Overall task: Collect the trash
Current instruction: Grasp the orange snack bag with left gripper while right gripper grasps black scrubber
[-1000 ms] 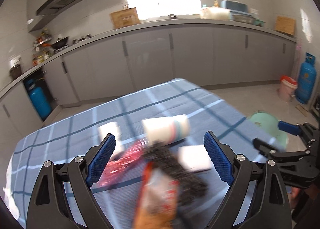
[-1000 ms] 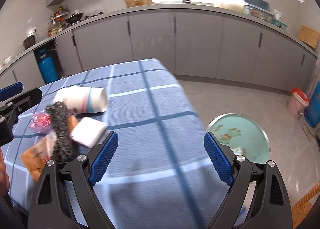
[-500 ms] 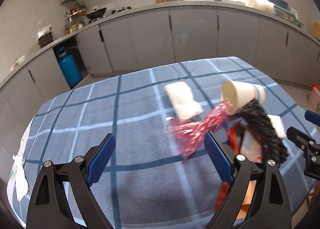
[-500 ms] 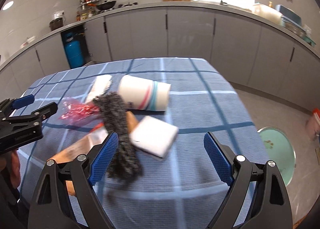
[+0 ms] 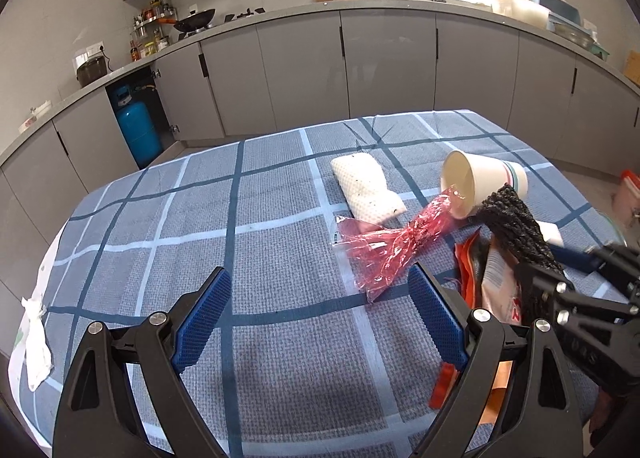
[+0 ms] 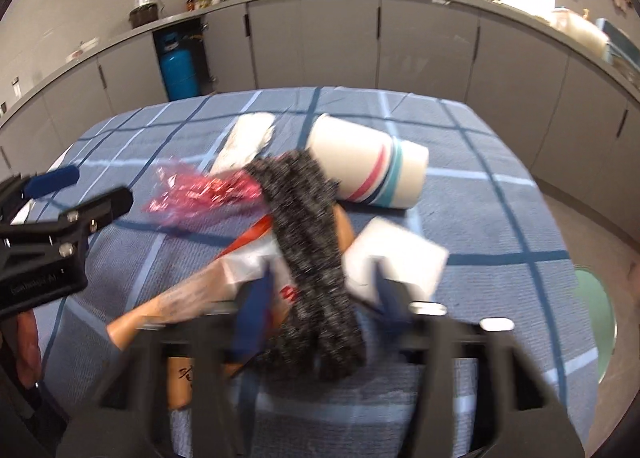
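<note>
Trash lies on a blue checked tablecloth (image 5: 260,242): a paper cup (image 5: 482,182) on its side, red cellophane (image 5: 394,246), a white foam wrap (image 5: 366,188), a dark knitted strip (image 6: 316,242), an orange snack packet (image 6: 200,298) and a white block (image 6: 396,258). My left gripper (image 5: 318,322) is open and empty over bare cloth, left of the pile. My right gripper (image 6: 320,298) has its blue fingers (image 6: 256,310) closing around the near end of the knitted strip; the view is blurred. It also shows at the right of the left wrist view (image 5: 576,290).
Grey kitchen cabinets (image 5: 360,70) run behind the table, with a blue gas cylinder (image 5: 138,130) in an open bay. A crumpled white tissue (image 5: 36,342) lies at the cloth's left edge. A green basin (image 6: 596,306) sits on the floor right of the table.
My right gripper moved down onto the pile and narrowed its fingers around the knitted strip. My left gripper stayed open and shifted slightly, the pile now farther right in its view.
</note>
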`<state>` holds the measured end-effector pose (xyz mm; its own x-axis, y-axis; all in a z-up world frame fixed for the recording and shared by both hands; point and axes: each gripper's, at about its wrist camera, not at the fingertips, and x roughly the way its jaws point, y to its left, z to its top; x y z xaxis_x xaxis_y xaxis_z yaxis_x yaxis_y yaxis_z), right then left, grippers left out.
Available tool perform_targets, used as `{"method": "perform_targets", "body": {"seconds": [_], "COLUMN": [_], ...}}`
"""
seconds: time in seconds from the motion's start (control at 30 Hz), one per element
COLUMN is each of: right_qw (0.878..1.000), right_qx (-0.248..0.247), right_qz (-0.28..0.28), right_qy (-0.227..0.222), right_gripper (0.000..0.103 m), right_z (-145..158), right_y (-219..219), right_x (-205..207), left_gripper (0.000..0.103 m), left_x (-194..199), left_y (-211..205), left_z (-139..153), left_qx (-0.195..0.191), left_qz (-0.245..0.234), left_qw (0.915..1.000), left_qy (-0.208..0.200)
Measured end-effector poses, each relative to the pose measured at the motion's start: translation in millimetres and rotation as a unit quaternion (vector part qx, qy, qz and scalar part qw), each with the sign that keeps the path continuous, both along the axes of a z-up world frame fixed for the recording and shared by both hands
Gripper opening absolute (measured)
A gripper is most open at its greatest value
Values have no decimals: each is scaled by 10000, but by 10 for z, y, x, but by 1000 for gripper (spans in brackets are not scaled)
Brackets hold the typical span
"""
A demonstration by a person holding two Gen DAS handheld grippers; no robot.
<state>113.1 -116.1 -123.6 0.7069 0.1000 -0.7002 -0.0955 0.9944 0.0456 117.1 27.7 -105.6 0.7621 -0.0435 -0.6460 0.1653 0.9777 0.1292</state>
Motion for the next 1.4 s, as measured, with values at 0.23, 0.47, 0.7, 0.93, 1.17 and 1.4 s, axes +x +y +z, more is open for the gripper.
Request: {"method": "perform_targets", "body": {"seconds": [0.23, 0.47, 0.7, 0.93, 1.17, 1.4], "right_qw": [9991, 9973, 9956, 9951, 9952, 9946], "right_qx": [190, 109, 160, 251, 317, 359], "right_qz": [-175, -657, -900, -946, -908, -937], "right_qy": [-347, -318, -196, -163, -189, -268], "right_gripper": [22, 22, 22, 22, 22, 22], "right_z": [199, 197, 70, 1, 1, 55], "right_y": [-160, -463, -686, -777, -794, -824], "right_x": [-207, -366, -451, -479, -493, -531], "left_gripper": [89, 89, 89, 78, 45, 37], "left_x": [-69, -181, -153, -116, -204, -282], "left_y": [-107, -470, -793, -927, -943, -836], "left_z": [74, 35, -172, -444, -452, -283], "left_qx": [-80, -76, -87, -89, 6, 54], "left_qz": [-128, -675, -1034, -1215, -1422, -1384], "left_qw": [9999, 9977, 9939, 9887, 9858, 9877], "left_qy": [-15, 51, 384, 876, 895, 723]}}
